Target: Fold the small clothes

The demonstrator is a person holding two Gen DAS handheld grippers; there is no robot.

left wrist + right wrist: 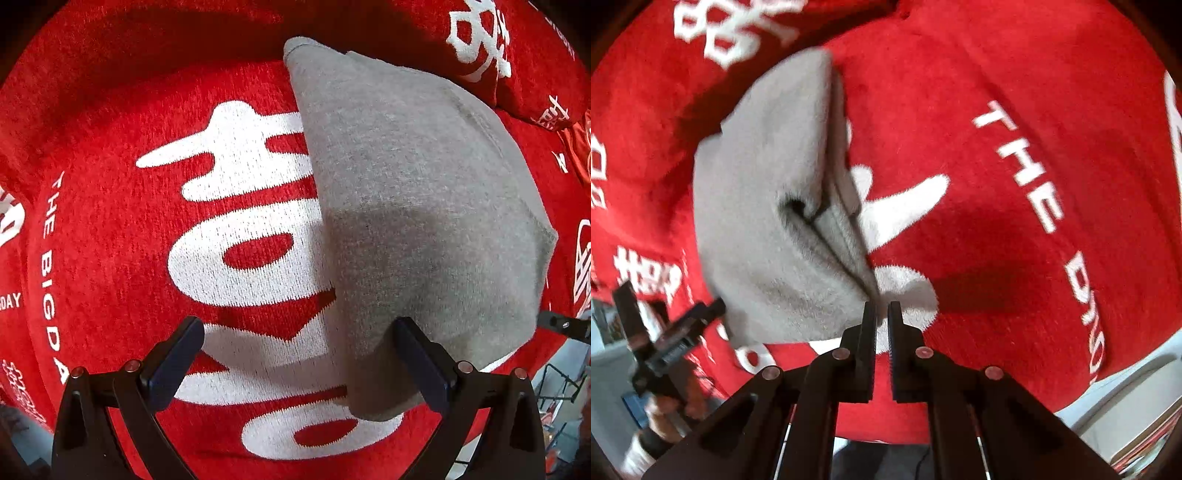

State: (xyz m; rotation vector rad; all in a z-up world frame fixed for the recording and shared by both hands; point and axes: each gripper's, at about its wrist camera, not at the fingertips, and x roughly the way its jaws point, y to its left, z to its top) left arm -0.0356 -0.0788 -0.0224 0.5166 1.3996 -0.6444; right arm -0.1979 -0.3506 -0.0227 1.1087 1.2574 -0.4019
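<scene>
Folded over on itself, the grey garment (417, 206) lies on a red blanket (110, 229) woven with large white characters and the words "THE BIG DAY". Its near corner sits just beside one finger of the left gripper (299, 362), whose jaws are spread wide with nothing between them. The right gripper (881, 310) has its jaws nearly closed, gripping nothing, its tips just beside the garment's layered edge (846, 236).
</scene>
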